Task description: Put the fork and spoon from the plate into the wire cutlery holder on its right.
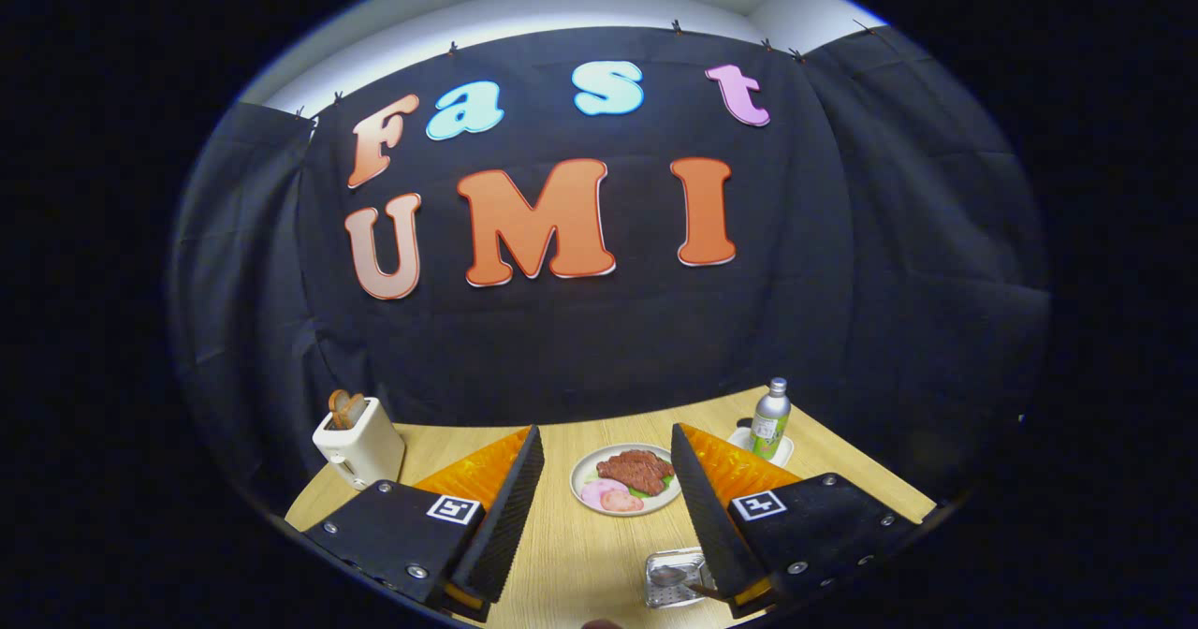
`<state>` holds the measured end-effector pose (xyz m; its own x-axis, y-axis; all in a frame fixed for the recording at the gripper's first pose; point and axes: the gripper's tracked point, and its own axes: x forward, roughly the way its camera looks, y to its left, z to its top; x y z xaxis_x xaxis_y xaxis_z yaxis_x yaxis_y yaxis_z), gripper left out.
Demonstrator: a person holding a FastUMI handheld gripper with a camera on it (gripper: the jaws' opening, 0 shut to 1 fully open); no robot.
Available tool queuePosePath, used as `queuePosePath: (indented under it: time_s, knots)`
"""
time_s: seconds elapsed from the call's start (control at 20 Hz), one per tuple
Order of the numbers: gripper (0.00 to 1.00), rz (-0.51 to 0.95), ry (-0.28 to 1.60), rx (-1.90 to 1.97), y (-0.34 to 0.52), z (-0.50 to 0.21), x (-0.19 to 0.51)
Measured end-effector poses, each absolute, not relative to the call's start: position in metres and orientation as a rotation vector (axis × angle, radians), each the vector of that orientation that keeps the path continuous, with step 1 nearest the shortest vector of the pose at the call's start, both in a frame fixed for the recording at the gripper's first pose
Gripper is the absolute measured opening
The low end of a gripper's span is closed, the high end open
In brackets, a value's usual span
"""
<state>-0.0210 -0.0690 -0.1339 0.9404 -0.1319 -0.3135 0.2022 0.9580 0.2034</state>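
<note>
Gripper [606, 479] fingers spread wide, holding nothing, raised above wooden table [580, 554]. Landmark: plate [625, 479] of food, seen between the fingers, beyond the tips. Small metal tray [676, 578] nearer than plate, against right finger, spoon [670, 575] lying in it. Toaster [357, 442] left of plate; bottle [770, 418] to its right.

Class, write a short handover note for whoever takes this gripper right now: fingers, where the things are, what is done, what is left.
Gripper: fingers open wide, holding nothing.
Plate, with food on it, lies ahead between the fingers.
Wire holder sits nearer, against the right finger's inner side.
Done: the spoon seems to lie in the wire holder, handle toward the right finger.
Left: the fork, which I cannot place; check the plate and the wire holder.
</note>
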Motion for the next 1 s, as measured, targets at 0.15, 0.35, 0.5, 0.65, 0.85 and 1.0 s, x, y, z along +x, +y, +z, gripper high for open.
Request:
queuePosePath:
  time_s: [0.15,0.35,0.5,0.65,0.85,1.0]
  knots:
    - [0.82,-0.156,0.175,0.231,-0.045,-0.109,-0.009]
    - [0.82,-0.072,0.171,0.209,0.006,-0.107,0.002]
    - [0.84,-0.003,0.203,0.213,0.049,-0.113,0.010]
    - [0.84,0.066,0.217,0.193,0.089,-0.113,0.018]
    - [0.85,0.145,0.264,0.170,0.141,-0.130,0.024]
    - [0.86,0.188,0.336,0.119,0.171,-0.159,0.030]
